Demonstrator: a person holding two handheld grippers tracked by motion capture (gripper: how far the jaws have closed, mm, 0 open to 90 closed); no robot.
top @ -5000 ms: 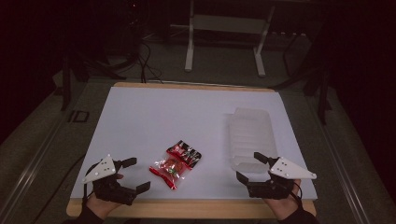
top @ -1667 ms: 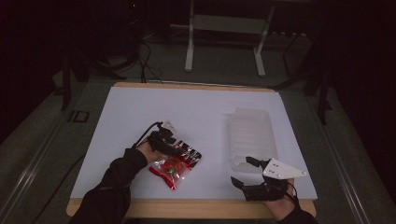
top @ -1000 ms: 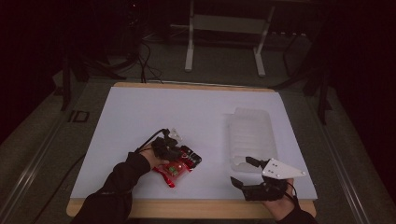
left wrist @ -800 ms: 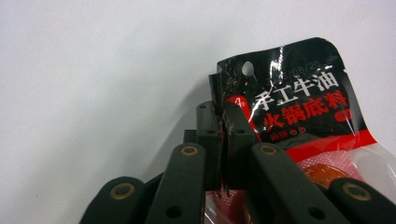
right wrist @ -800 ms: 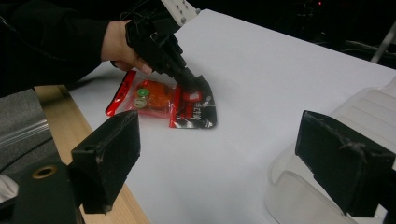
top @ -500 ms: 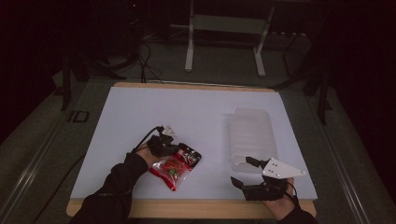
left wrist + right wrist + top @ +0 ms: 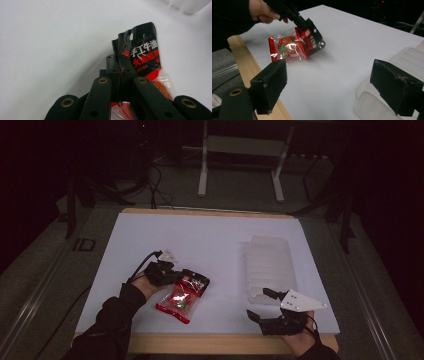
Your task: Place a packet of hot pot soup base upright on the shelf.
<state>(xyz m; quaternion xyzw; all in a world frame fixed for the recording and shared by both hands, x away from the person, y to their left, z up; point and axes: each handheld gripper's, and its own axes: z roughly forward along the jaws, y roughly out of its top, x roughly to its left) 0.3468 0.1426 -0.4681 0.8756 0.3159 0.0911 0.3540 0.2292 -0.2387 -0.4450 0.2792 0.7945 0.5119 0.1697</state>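
White-topped bench (image 7: 210, 240) with a wooden front edge, viewed from above; left claw (image 7: 181, 276) pressed together on the black header edge of a red and black snack packet (image 7: 181, 294), jaws pinching the film between them as seen in the left gripper view (image 7: 119, 72); packet (image 7: 143, 53) printed with white and red characters on its black part, clear lower part showing red contents; packet lying toward the front left of the bench, its far end raised by the grip, its near end low toward the bench surface; in the right gripper view, packet (image 7: 295, 46) held by the left claw (image 7: 305, 25) with a hand (image 7: 263, 11) behind it; right claw (image 7: 260, 304) near the front right of the bench, jaws spread wide apart with nothing between them; translucent plastic container (image 7: 270, 265) on the right half of the bench, well apart from the packet, its near end just beside the right claw; container rim (image 7: 387, 100) beside the far jaw in the right gripper view; dark sleeve (image 7: 107, 320) entering from the lower left; metal stand legs (image 7: 240, 165) on the floor beyond the bench.
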